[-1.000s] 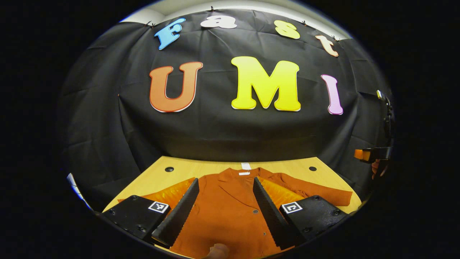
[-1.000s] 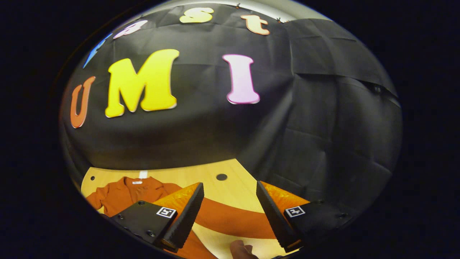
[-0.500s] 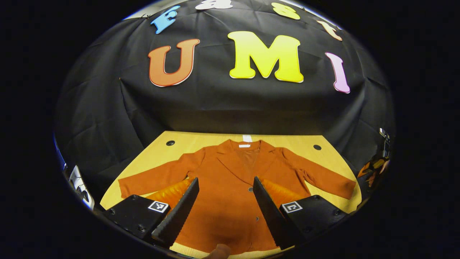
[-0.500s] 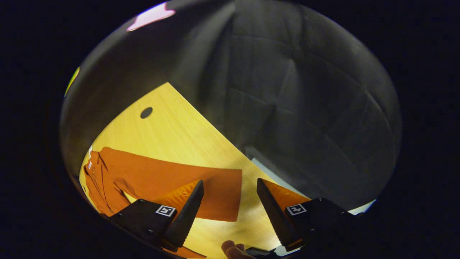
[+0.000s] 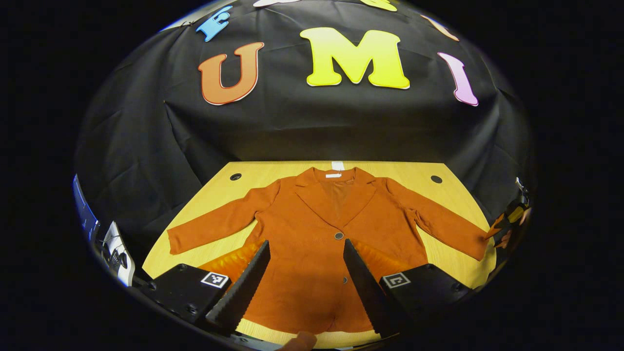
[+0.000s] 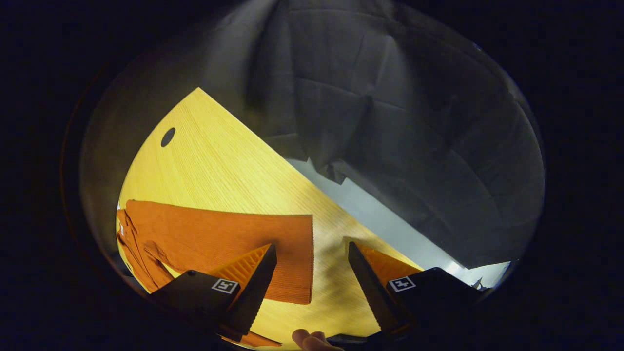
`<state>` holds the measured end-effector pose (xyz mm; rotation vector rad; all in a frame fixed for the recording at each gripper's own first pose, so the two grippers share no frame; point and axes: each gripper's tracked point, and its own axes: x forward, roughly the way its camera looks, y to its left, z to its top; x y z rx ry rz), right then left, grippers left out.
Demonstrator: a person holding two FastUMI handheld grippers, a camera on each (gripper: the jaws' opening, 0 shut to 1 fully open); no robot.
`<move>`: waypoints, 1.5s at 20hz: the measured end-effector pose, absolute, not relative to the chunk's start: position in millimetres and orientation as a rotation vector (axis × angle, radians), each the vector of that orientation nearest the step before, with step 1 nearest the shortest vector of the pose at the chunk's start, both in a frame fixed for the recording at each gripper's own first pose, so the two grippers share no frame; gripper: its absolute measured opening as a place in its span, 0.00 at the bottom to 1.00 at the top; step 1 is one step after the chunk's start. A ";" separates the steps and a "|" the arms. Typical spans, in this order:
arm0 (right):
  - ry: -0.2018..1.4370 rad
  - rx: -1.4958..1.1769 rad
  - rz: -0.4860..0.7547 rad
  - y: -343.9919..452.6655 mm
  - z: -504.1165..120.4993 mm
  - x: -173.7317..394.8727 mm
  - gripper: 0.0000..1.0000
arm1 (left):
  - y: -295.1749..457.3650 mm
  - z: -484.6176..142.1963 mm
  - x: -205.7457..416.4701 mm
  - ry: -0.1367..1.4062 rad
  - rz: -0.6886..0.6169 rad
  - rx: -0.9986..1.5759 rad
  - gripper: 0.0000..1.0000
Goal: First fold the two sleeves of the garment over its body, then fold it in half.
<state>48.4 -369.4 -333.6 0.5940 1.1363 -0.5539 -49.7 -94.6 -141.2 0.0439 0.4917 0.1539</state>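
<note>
Rust-orange soft-knit jacket (image 5: 321, 229), spread flat on yellow wooden tabletop (image 5: 453, 195) | limp, light, likely drapes | grip: right cuff (image 6: 297, 258) | left tongs (image 5: 304, 287), right tongs (image 6: 312, 287): spread, empty

A light wooden counter (image 5: 453, 192) is seen before the black cloth wall (image 5: 312, 126). Two dark round holes (image 5: 235, 176) are set near the counter's far corners, beside the wall.
</note>
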 end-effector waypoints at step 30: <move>1.070 0.570 -0.352 -278.5 -227.3 116.9 0.03 | 28.5 -200.4 -64.4 0.555 0.173 0.016 1.00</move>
